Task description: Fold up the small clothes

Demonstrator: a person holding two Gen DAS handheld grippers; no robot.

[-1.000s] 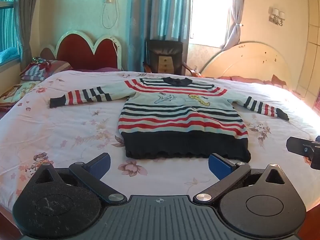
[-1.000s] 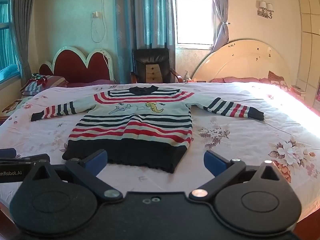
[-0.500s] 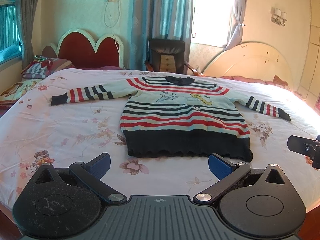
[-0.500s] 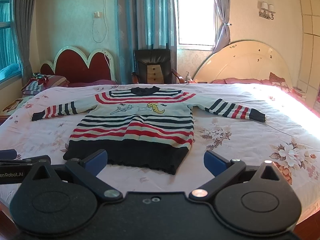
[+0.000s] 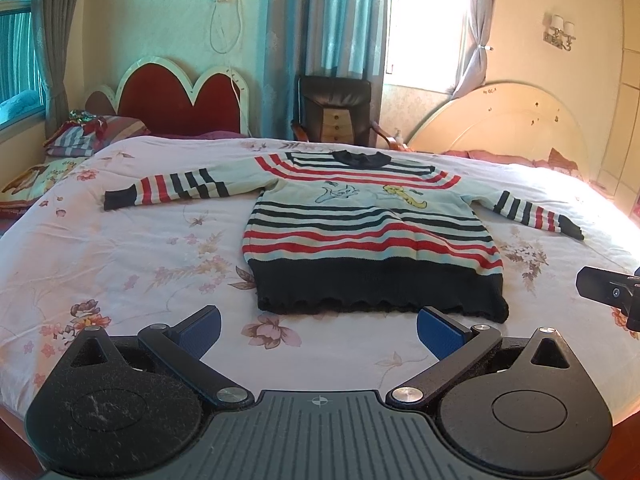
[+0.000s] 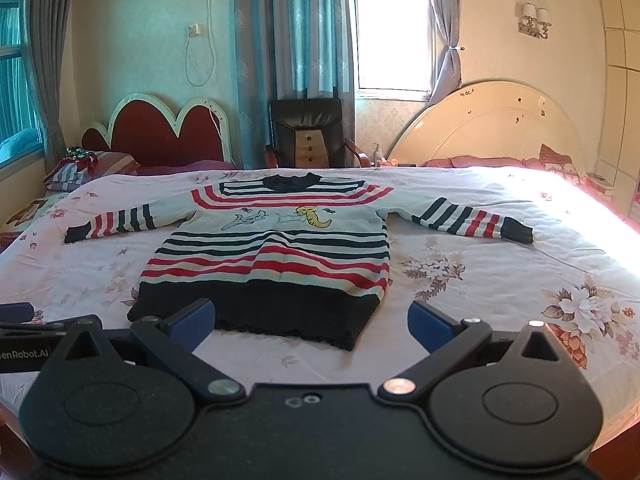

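Left jaws: the left gripper (image 5: pixel 318 326) has both blue pads spread wide apart, nothing between them.
Right jaws: the right gripper (image 6: pixel 311 320) is likewise spread wide and empty.
Garment: a striped sweater (image 5: pixel 368 232) lies face up and flat on the bed (image 5: pixel 120 264), both sleeves stretched out to the sides, unfolded.
Direction from jaws: the sweater is straight ahead of both grippers; its dark hem (image 5: pixel 380 292) is the nearest edge and the collar (image 5: pixel 358 158) the farthest.
Long axis: the body runs away from the grippers, hem to collar; the sleeve-to-sleeve line runs across the view, left to right.
Left gripper offset: seen from the left wrist, the hem sits ahead and slightly to the right, so this gripper fronts the hem's left corner and the left sleeve (image 5: pixel 172 188).
Right gripper offset: seen from the right wrist, the hem (image 6: pixel 256 312) sits ahead and to the left, just beyond the pads; the right sleeve (image 6: pixel 476 220) lies ahead and to the right.
Contact: neither gripper touches the fabric; bare sheet shows between the left pads and the hem.
Nearer arm, judged: each gripper is nearer its own side's sleeve and hem corner; the right one looks closer to the hem.
Next move, judged: each gripper must advance to its own side before closing on fabric.
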